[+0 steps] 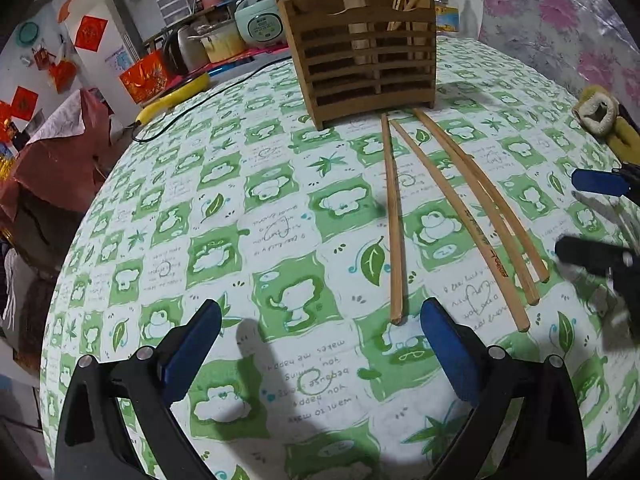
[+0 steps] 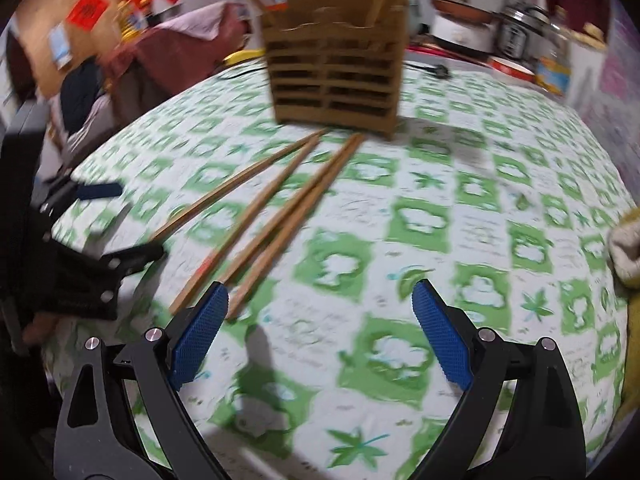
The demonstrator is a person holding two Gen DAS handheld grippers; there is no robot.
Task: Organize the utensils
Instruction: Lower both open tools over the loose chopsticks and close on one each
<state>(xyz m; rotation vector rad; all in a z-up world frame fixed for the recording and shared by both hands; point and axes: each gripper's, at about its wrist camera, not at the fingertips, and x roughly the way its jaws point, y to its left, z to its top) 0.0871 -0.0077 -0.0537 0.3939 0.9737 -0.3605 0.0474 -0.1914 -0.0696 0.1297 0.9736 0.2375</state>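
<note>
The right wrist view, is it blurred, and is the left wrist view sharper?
Right wrist view: motion-blurred, chopsticks and holder smeared. Left wrist view: mostly sharp, cloth print readable, only the right hand-held gripper at the edge blurred; fisheye curves both.

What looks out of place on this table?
Four chopsticks lie loose on the tablecloth, fanned out unevenly in front of the wooden holder, while other utensils already stand inside it. Both grippers, left and right, are open and empty. Nothing looks spilled or broken.
</note>
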